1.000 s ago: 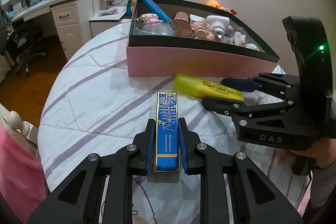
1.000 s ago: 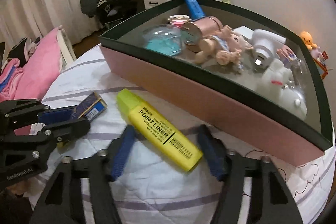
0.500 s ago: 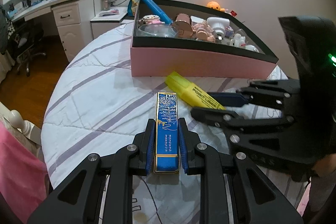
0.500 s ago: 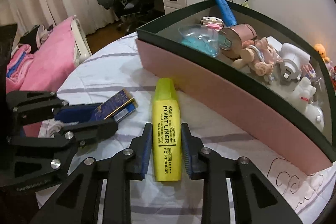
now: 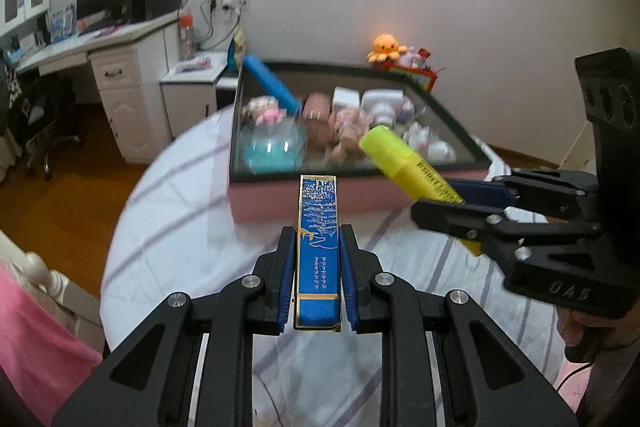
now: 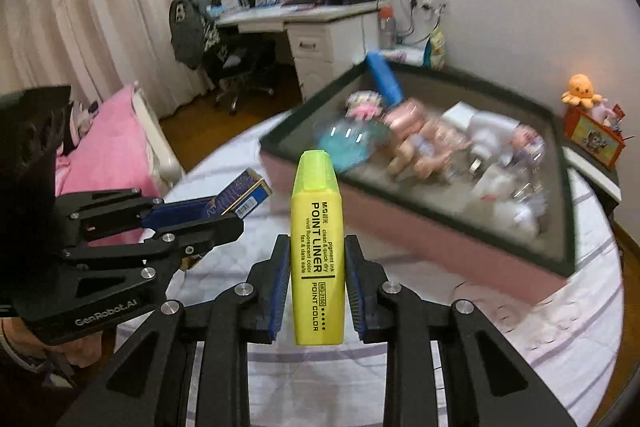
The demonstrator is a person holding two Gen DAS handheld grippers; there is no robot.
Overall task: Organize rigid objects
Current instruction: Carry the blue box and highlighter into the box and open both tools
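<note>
The left gripper (image 5: 317,279) is clamped on a slim blue box with gold trim (image 5: 318,247), its blue pads pressing both long sides. The box points forward toward the pink storage box (image 5: 280,201) and is off the striped white tablecloth (image 5: 180,227). To its right, the right gripper (image 6: 317,279) is closed on a yellow Point Liner highlighter (image 6: 317,251), gripped at the lower barrel with the cap end aimed at the pink box, also clear of the cloth. In the left wrist view the highlighter's cap overlaps the box's dark rim. Inside the pink box lie a blue cylinder (image 5: 272,83), a clear dome with a teal base (image 5: 272,149), a doll (image 6: 424,147) and small white items, all blurred. An orange octopus plush (image 5: 386,47) sits beyond, by the wall.
</note>
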